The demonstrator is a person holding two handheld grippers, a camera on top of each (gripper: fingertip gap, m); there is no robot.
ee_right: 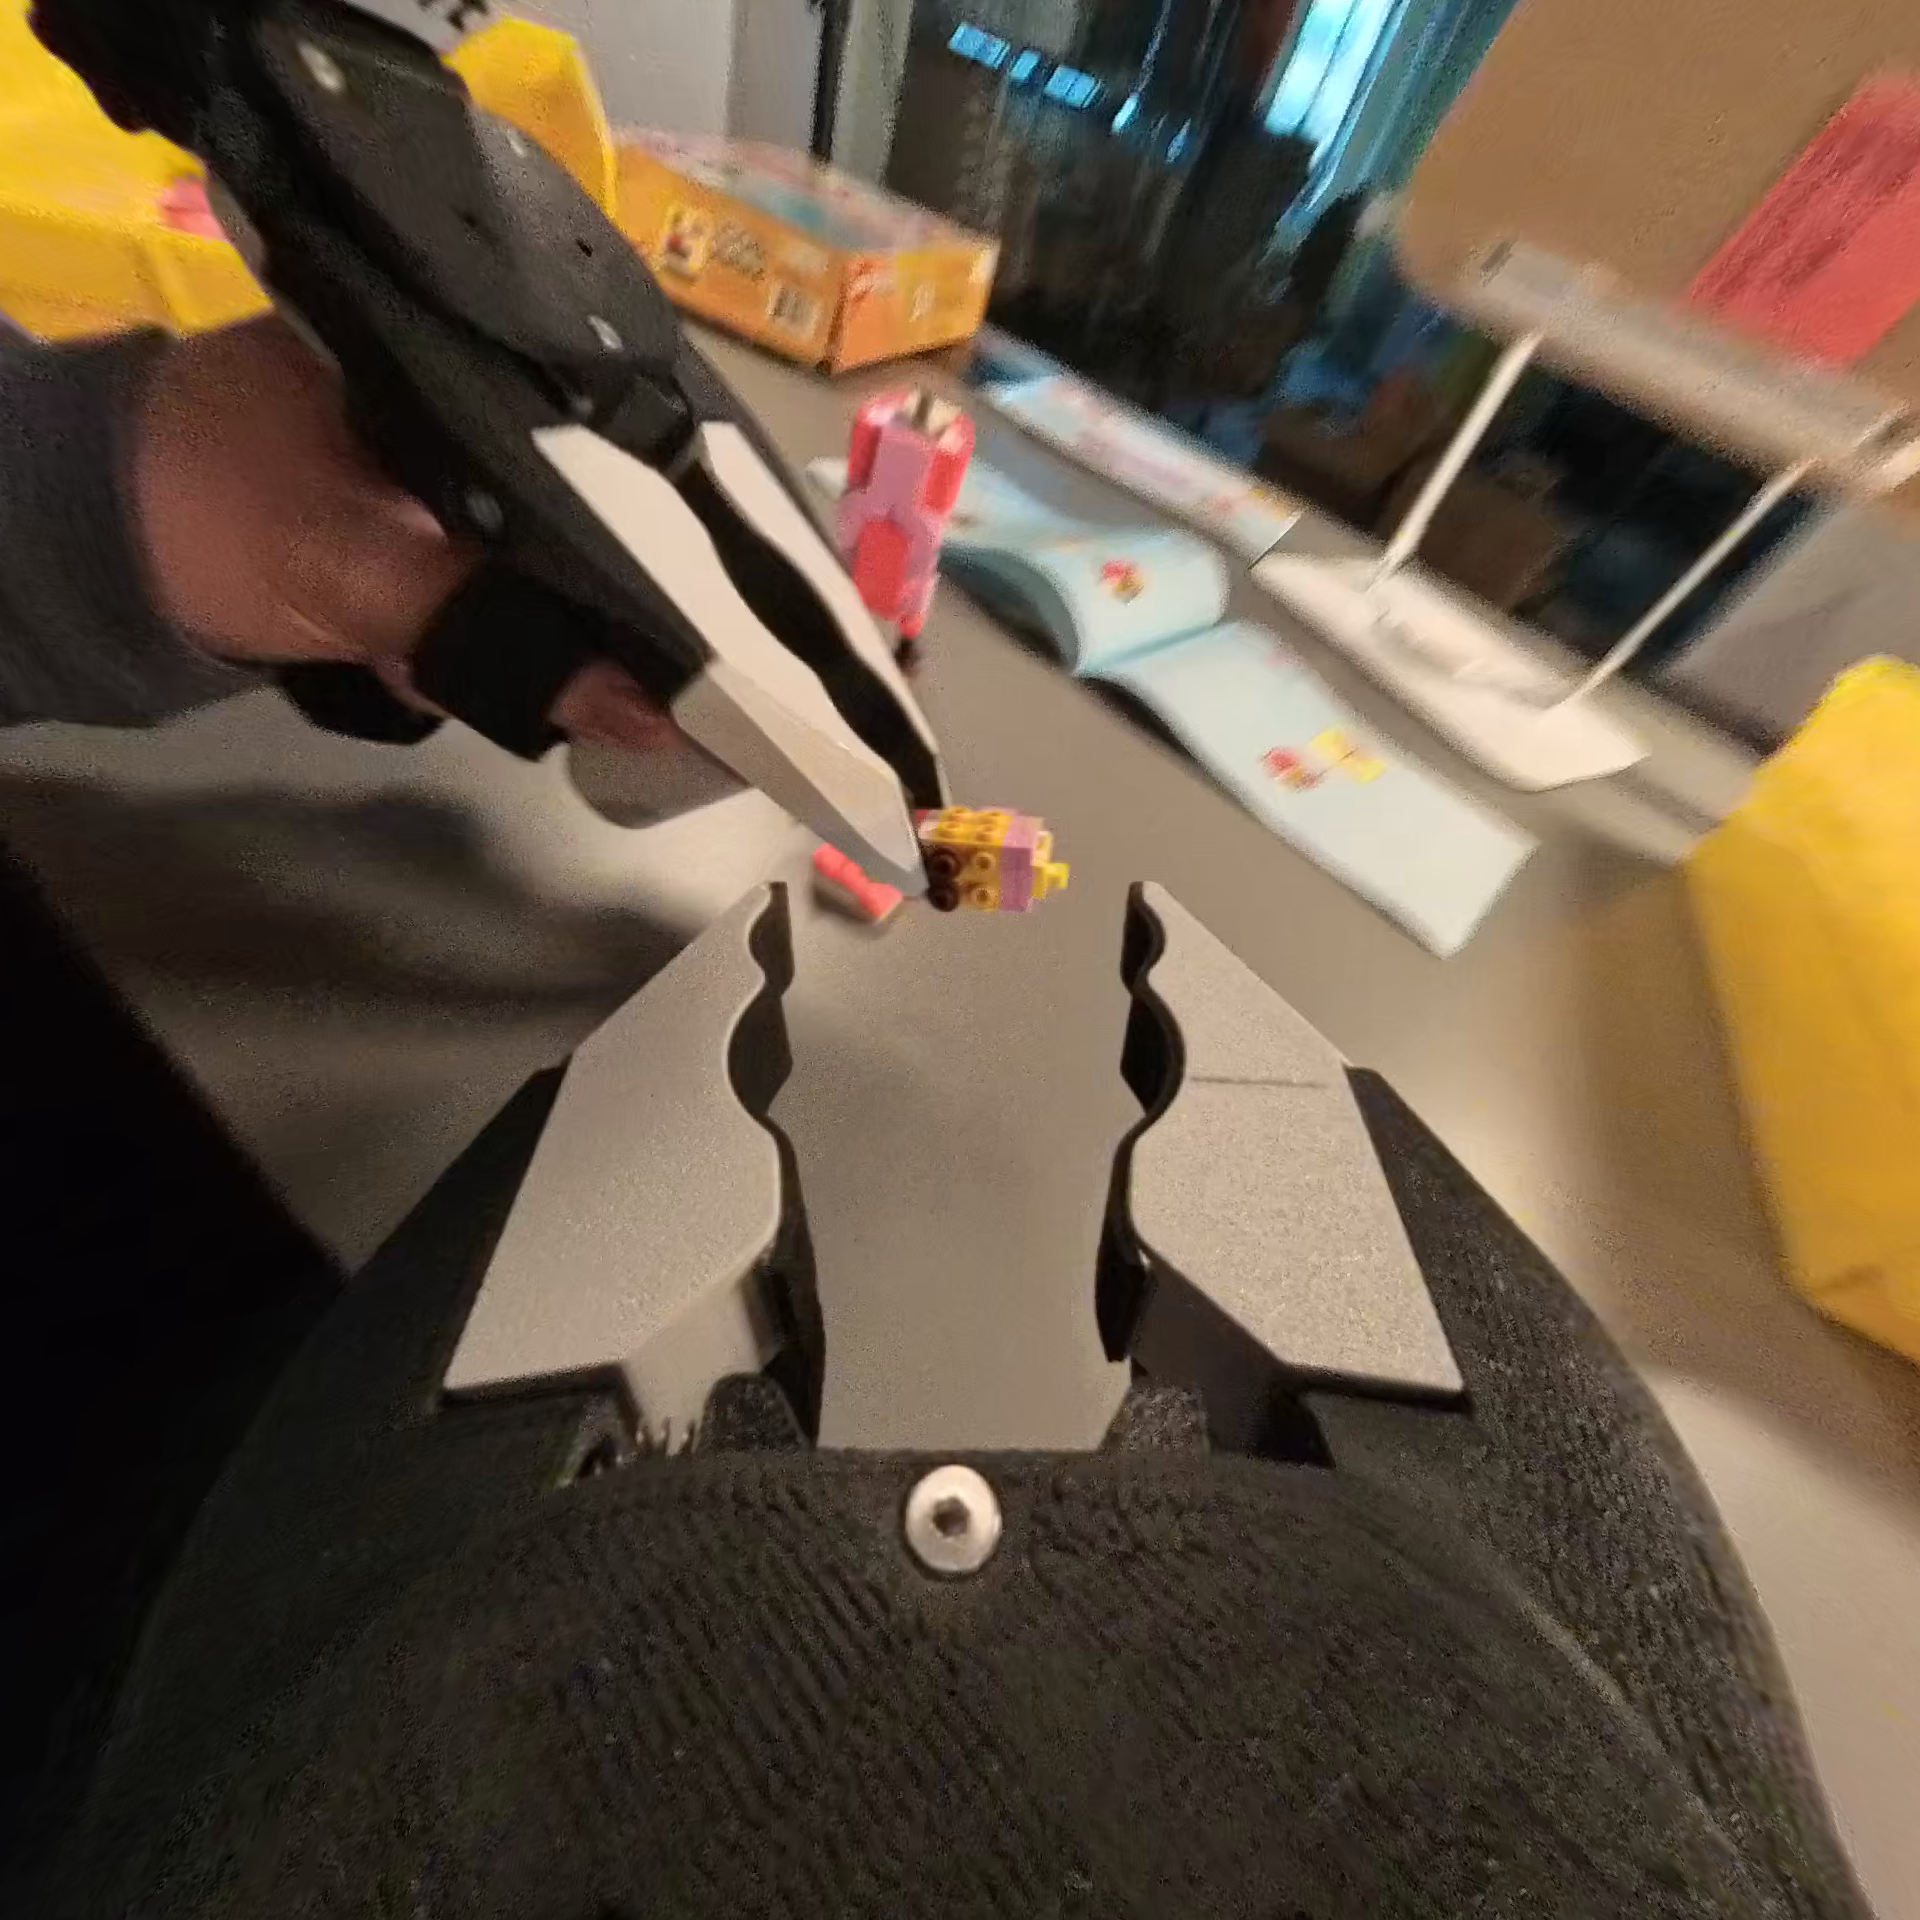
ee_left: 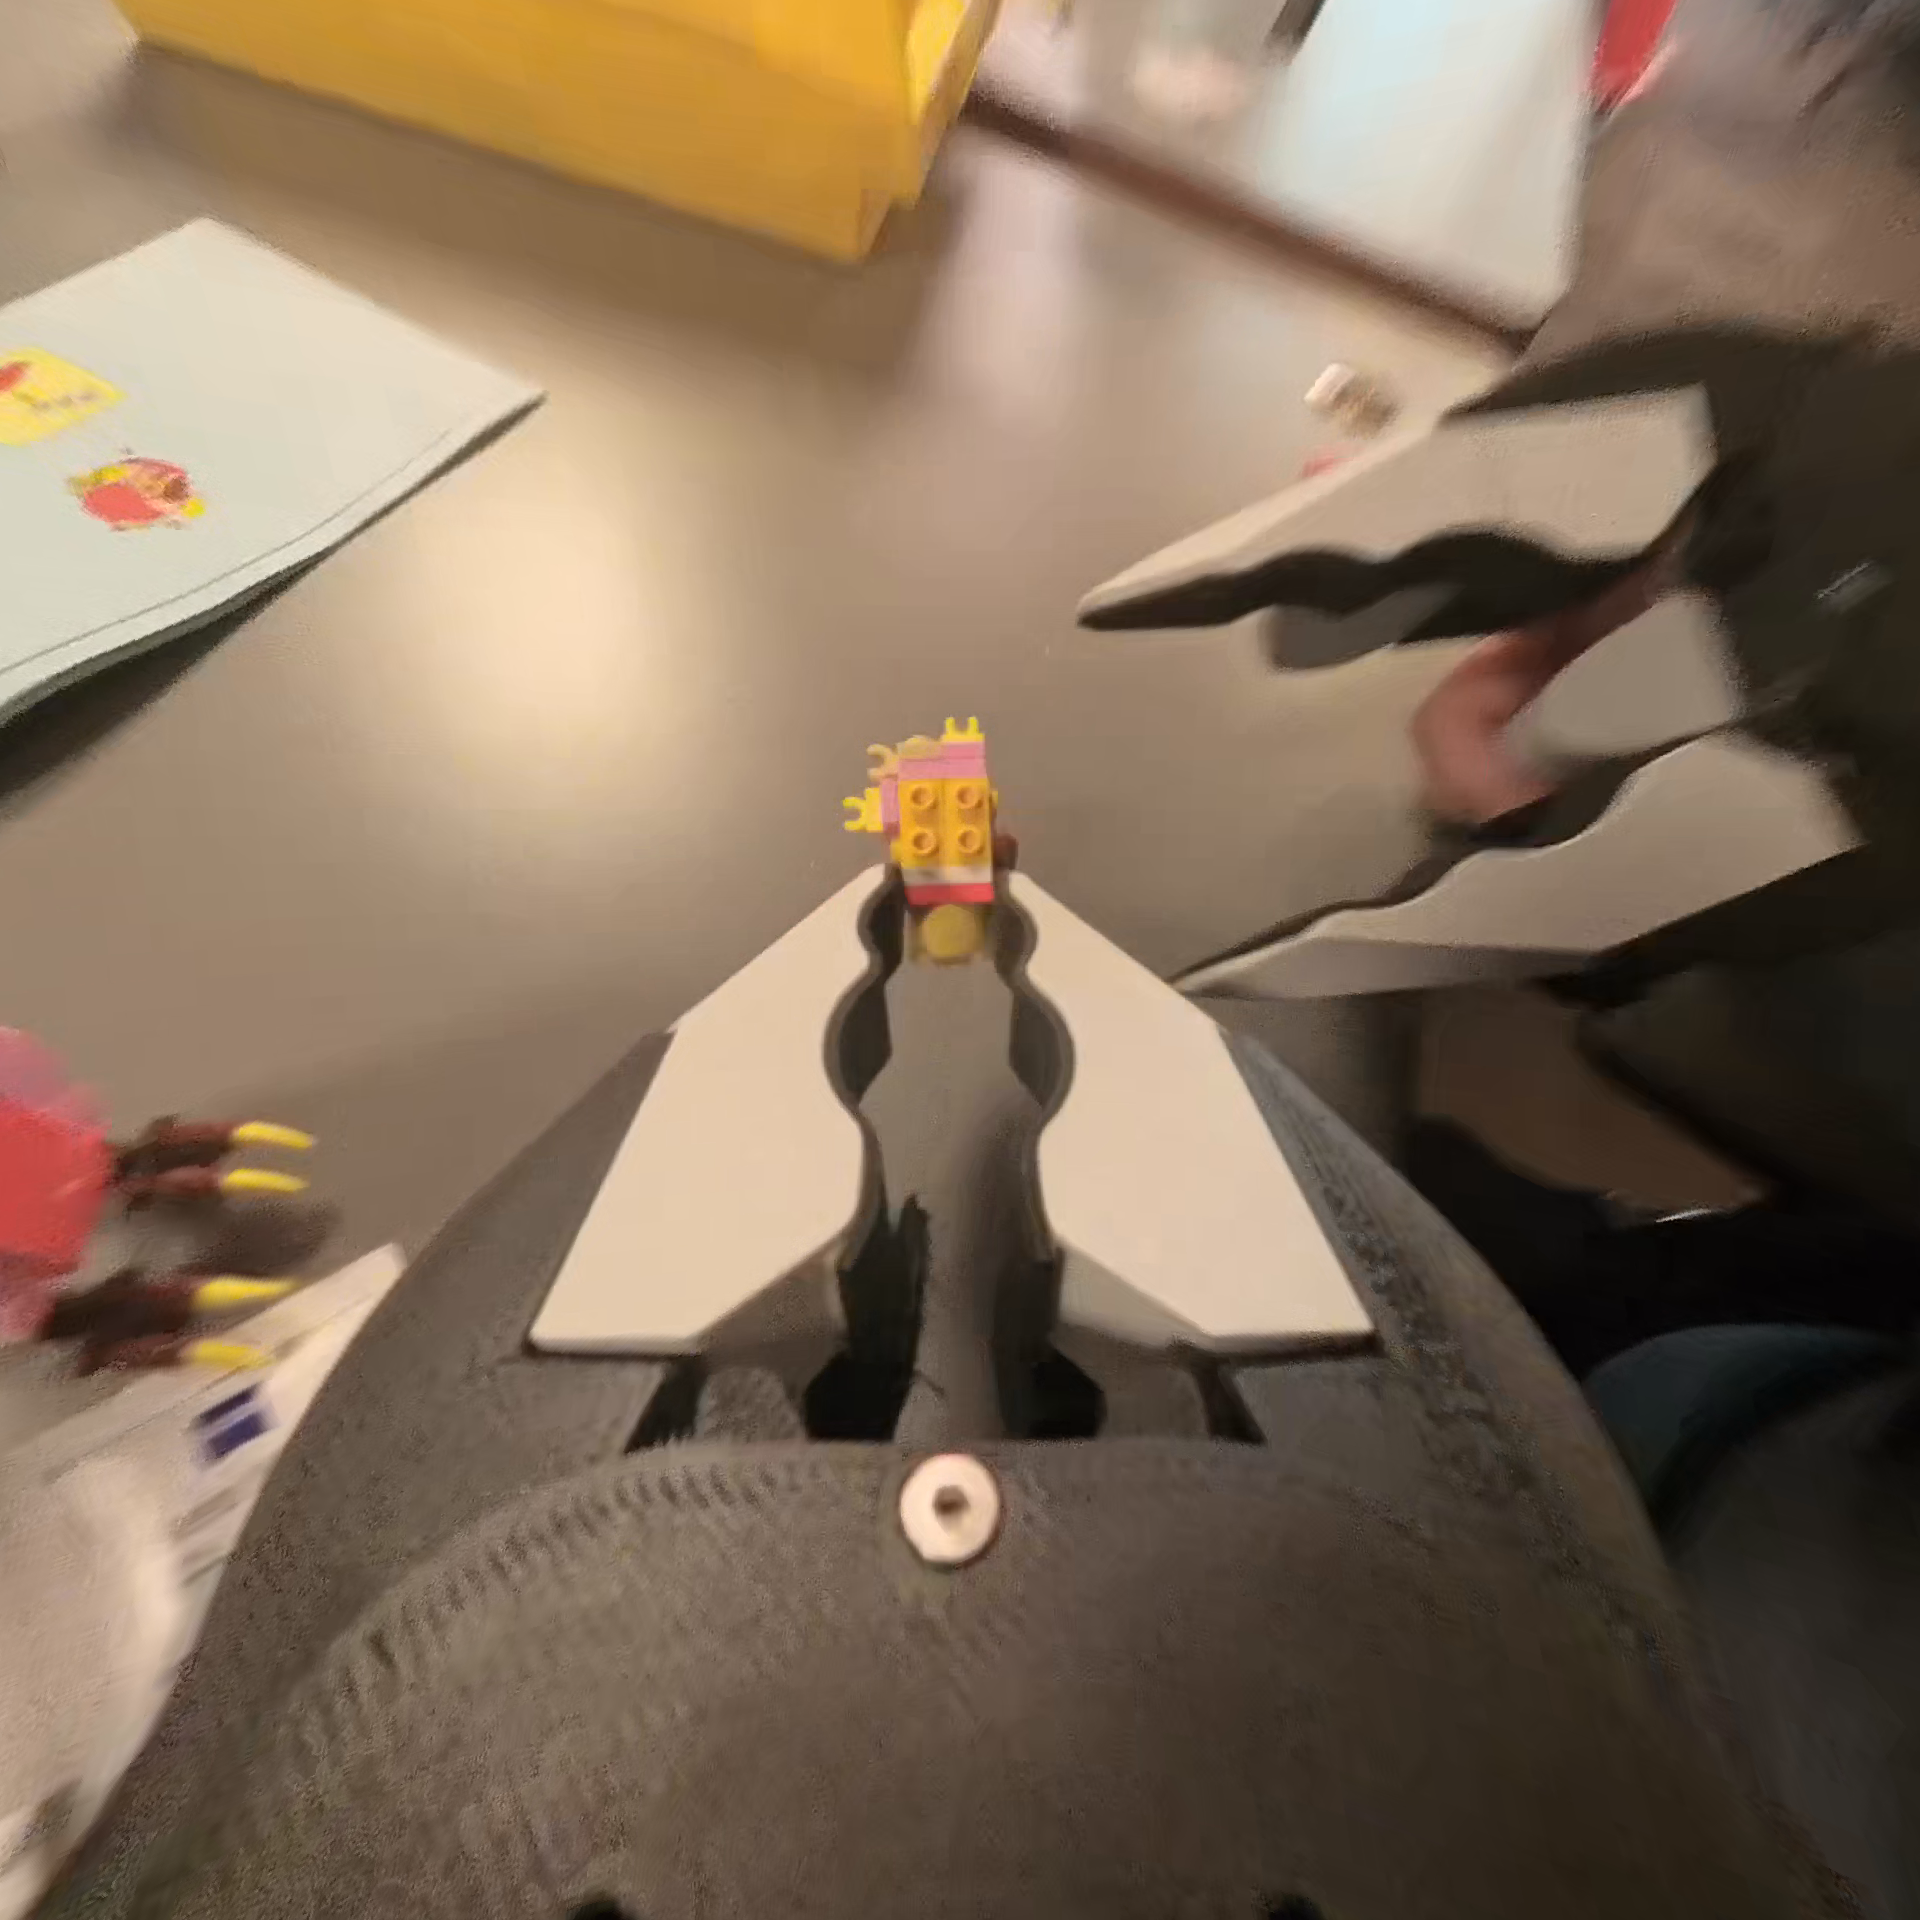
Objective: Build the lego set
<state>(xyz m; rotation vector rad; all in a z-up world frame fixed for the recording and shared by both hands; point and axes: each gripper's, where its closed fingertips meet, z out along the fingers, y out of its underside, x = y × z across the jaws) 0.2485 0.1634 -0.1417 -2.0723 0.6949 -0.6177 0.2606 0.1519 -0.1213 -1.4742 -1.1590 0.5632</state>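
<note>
L gripper hides brick cluster base.

A yellow bin sat at the top of the left wrist view, a pale blue booklet at upper left, a red model with yellow claws at lower left. The right wrist view showed an orange box near top centre, a pink model below it, and an open booklet at right.

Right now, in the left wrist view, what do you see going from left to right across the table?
Red toy with yellow claws → pale blue booklet → small yellow and pink brick block gripped in the left tongs → open right tongs.
</note>
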